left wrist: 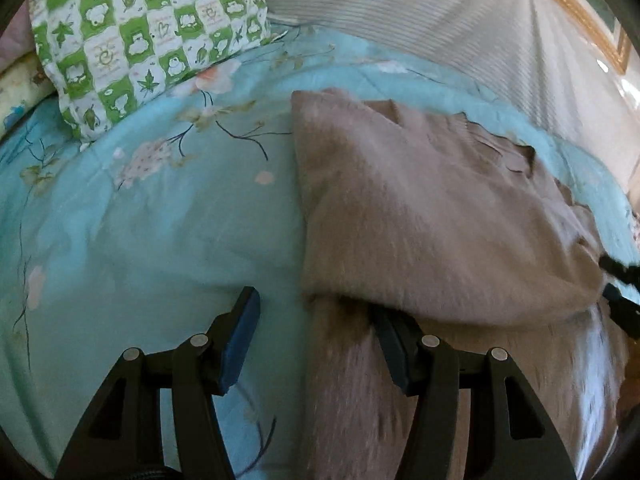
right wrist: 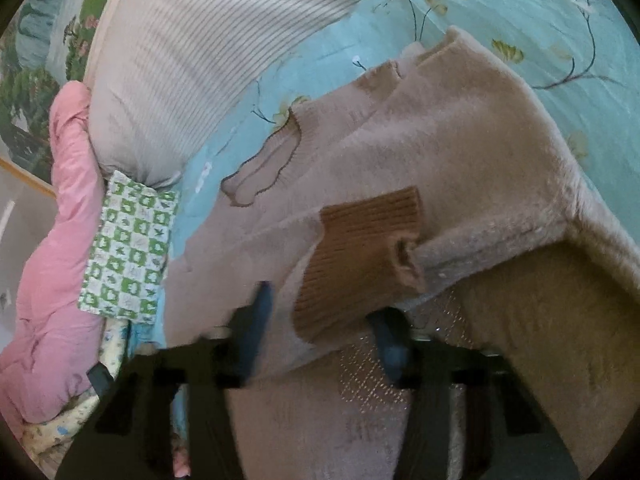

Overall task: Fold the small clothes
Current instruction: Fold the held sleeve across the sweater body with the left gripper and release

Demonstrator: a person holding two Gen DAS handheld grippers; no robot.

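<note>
A fuzzy beige-brown sweater lies on a light-blue floral bedspread. Its upper part is folded over toward me. My left gripper is open at the sweater's near left edge. Its left finger is over the bedspread; its right finger is partly under the folded layer. In the right wrist view the sweater shows a ribbed brown cuff lying on it. My right gripper is open, blurred, straddling the cuff and the fabric edge. Its tip shows at the far right of the left wrist view.
A green-and-white checked pillow lies at the back left. A striped white pillow lies behind the sweater. A pink quilt is bunched at the left of the right wrist view. A framed picture hangs behind.
</note>
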